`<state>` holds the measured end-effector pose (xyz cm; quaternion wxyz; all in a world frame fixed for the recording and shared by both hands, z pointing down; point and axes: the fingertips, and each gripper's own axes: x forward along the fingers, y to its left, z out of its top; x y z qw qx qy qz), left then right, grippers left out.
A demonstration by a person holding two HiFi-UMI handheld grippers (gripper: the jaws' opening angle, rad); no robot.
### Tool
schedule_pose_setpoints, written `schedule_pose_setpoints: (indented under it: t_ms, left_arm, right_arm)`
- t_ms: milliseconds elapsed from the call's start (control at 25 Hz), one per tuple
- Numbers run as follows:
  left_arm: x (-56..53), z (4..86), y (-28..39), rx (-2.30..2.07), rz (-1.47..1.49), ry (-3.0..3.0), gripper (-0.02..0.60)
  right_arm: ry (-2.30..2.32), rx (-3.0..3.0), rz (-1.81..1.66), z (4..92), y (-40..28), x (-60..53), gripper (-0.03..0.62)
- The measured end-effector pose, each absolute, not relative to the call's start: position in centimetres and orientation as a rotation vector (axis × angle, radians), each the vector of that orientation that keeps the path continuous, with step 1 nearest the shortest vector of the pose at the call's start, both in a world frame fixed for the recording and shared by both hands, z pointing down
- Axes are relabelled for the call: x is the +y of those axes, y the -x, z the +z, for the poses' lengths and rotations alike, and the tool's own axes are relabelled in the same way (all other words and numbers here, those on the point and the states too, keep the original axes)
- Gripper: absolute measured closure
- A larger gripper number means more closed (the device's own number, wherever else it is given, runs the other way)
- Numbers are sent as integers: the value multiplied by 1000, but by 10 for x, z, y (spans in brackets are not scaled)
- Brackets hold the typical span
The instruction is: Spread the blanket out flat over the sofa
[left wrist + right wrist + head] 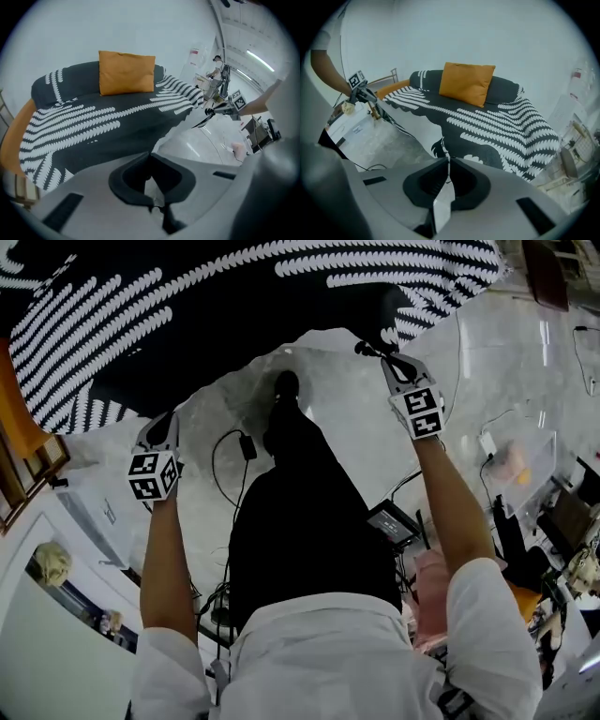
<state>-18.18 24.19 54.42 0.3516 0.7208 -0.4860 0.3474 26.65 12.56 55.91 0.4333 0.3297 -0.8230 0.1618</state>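
Left claw (166, 425) and right claw (375, 352) tight on the blanket (187, 315) edge, arms (165, 568) straight ahead, well apart.

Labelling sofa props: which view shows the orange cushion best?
Left gripper view: the orange cushion stands square-on, whole and unobstructed. Right gripper view shows the cushion whole but angled. Head view doesn't show it.

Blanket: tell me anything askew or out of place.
The blanket is not flat: its near edge is stretched off the sofa, above the floor, clamped in the jaws of the left gripper and right gripper. One orange sofa end is bare.
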Motion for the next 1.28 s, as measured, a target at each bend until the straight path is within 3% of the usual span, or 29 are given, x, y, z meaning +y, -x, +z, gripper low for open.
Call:
schedule_pose_setpoints:
  t_ms: [840,1280]
  left_arm:
    - [414,630,133,-1110,939,-1753,568]
    - [434,684,149,-1144,1002,-1719,568]
  right_arm:
    - [-756,-1928,477,645,-325,258,559]
    - [-712,-1982,483,690,-317,282,559]
